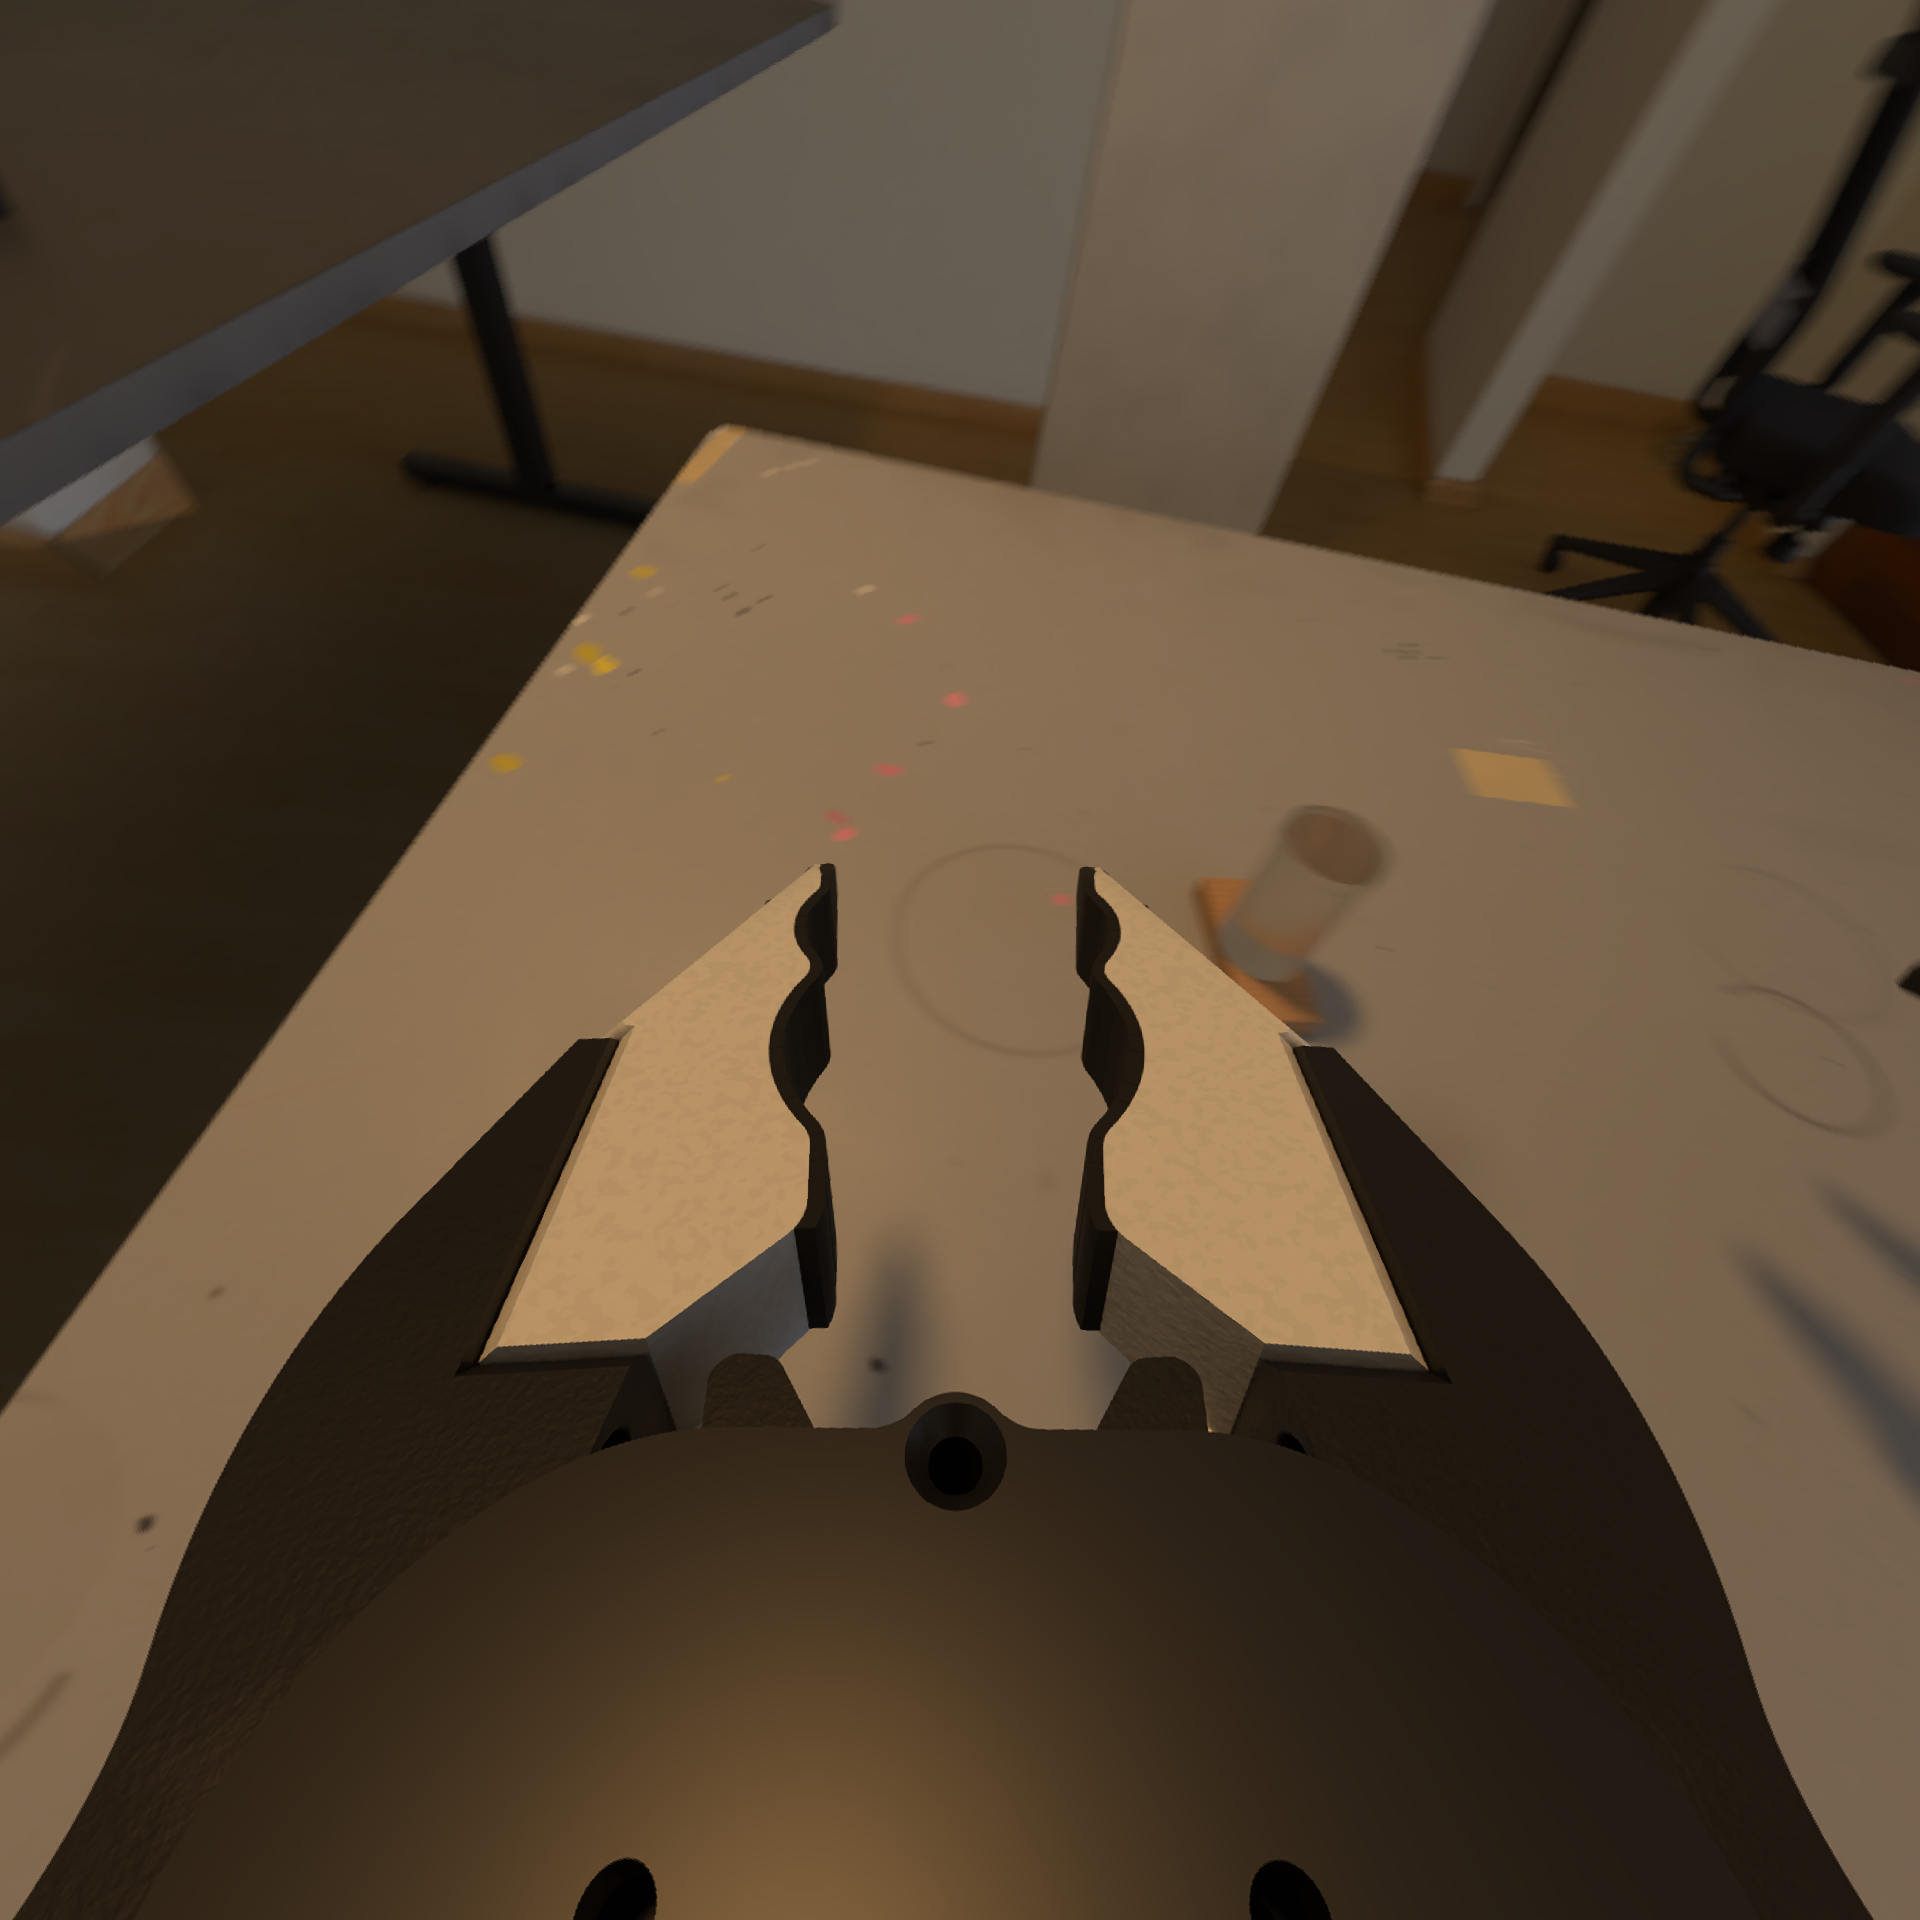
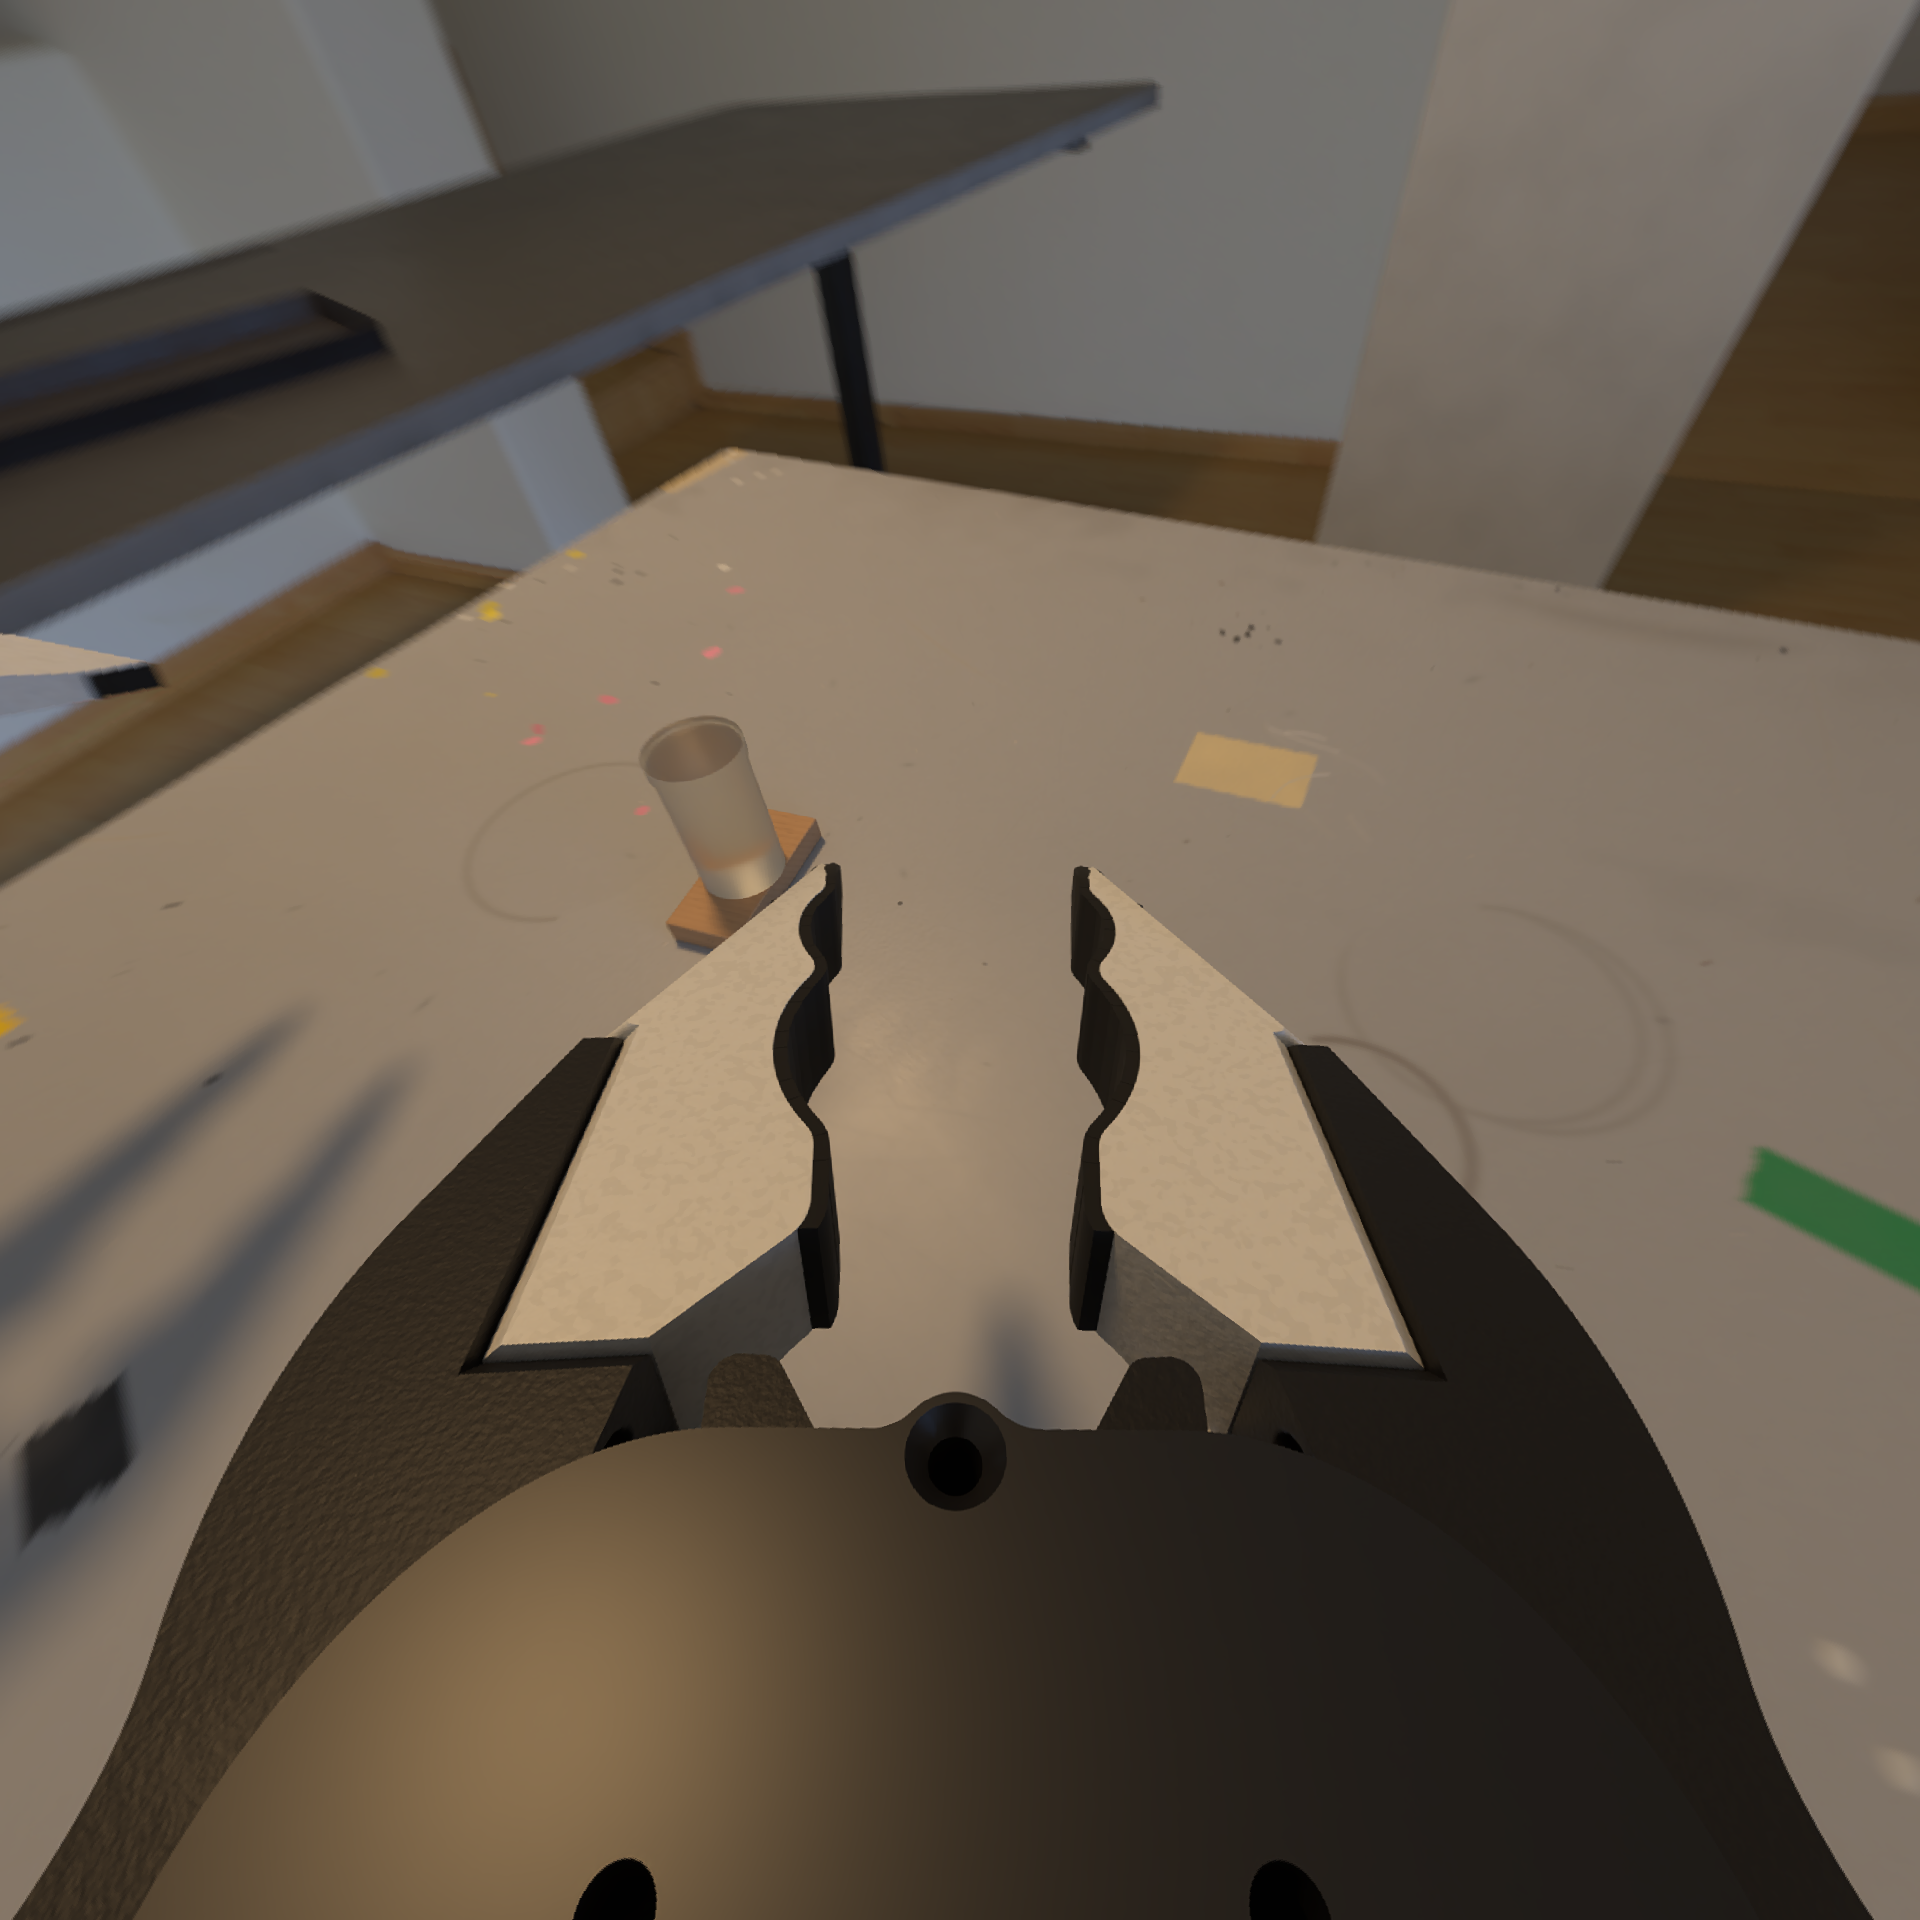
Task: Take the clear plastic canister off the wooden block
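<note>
A clear plastic canister [image 1: 1299, 894] stands upright on a thin flat wooden block [image 1: 1273, 982] on the beige table. In the left wrist view it is ahead and to the right of my left gripper [image 1: 954, 883], which is open and empty above the table. In the right wrist view the canister [image 2: 717, 810] and the block [image 2: 727, 909] lie ahead and to the left of my right gripper [image 2: 956, 883], also open and empty. The right gripper's left fingertip hides a near corner of the block. The tip of the left gripper [image 2: 73, 675] shows at the left edge of the right wrist view.
The table [image 1: 1039, 644] carries tape patches: tan [image 2: 1245, 769] and green [image 2: 1839, 1210], plus small coloured specks and faint ring marks. A dark table [image 2: 520, 239] stands beyond the far left edge. An office chair [image 1: 1787, 436] is at the back right.
</note>
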Robot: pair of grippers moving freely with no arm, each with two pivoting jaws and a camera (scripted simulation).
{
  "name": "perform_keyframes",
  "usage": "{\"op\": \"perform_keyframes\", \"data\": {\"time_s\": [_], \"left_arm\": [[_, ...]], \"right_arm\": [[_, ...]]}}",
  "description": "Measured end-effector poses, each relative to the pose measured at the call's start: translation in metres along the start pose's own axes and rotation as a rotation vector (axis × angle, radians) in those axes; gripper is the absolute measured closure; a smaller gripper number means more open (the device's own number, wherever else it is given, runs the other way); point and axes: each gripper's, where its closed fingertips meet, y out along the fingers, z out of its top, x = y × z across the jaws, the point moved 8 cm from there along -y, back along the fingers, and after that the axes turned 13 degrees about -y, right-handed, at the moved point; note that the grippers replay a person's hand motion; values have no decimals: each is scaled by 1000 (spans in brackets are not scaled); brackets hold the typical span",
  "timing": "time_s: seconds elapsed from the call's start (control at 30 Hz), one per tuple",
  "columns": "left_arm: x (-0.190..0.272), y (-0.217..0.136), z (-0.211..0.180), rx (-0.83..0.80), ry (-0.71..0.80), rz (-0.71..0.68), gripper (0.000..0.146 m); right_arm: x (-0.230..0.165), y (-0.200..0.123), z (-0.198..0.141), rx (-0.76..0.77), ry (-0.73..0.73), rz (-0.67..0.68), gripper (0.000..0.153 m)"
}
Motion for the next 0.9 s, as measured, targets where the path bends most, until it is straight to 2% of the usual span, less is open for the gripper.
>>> {"op": "perform_keyframes", "data": {"time_s": [0.1, 0.23, 0.37, 0.47, 0.6, 0.67, 0.7, 0.73, 0.8, 0.9], "left_arm": [[45, -27, -4, 46, 49, -160, 92], [119, -46, -12, 108, 86, -316, 84], [181, -47, -24, 246, 190, -249, 89], [217, -39, -34, 285, 241, -197, 95], [245, -21, -56, 212, 240, -224, 96], [254, -6, -74, 125, 212, -287, 105], [257, 2, -83, 71, 200, -319, 113], [259, 9, -91, 32, 211, -323, 115], [262, 15, -99, 36, 264, -278, 107], [264, 10, -101, 66, 262, -287, 102]], "right_arm": [[45, -46, 7, 79, -6, 124, 105], [124, -101, 18, 164, -67, 82, 103], [200, -138, 22, 219, -81, -31, 100], [238, -151, 15, 242, -72, -114, 99], [255, -144, -16, 215, -26, -134, 98], [251, -135, -38, 205, 0, -128, 97], [246, -128, -47, 191, -13, -101, 96], [242, -123, -53, 144, -49, -92, 96], [233, -118, -57, 133, -109, -138, 99], [225, -115, -60, 119, -124, -120, 100]]}}
